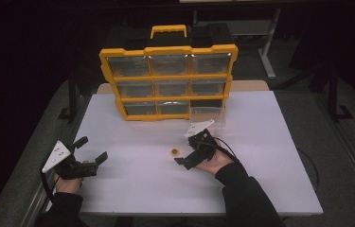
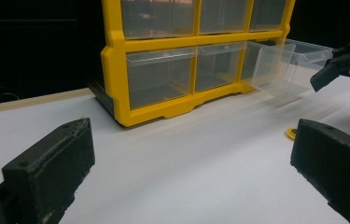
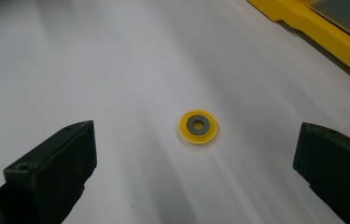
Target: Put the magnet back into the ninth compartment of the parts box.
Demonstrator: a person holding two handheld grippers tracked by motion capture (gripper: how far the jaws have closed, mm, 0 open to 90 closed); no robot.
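A: Any brand or writing you can read?

B: None that I can make out. The yellow organiser [image 1: 168,82] carries no legible label, and the grey plates on the grippers show small marks too tiny to read.

A: What stands around the work?

B: On the white counter [image 1: 260,156], the organiser sits at 12 o'clock, upright, with three rows of clear drawers and a yellow handle on top. Its bottom-right clear drawer [image 2: 287,65] is pulled out toward the counter's middle. Nothing lies between the grippers and the small disc.

A: And the disc itself?

B: The yellow disc [image 3: 198,126], with a grey ring at its centre, lies flat near the middle of the counter, at about 6 o'clock from the organiser and just to the 9 o'clock side of the right gripper [image 1: 199,149].

A: The jaws?

B: The right gripper's jaws are spread wide and hold nothing; the disc lies ahead between them, untouched. The left gripper [image 1: 73,161], near the counter's 8 o'clock corner, also has its jaws spread wide, empty, pointing toward the organiser.
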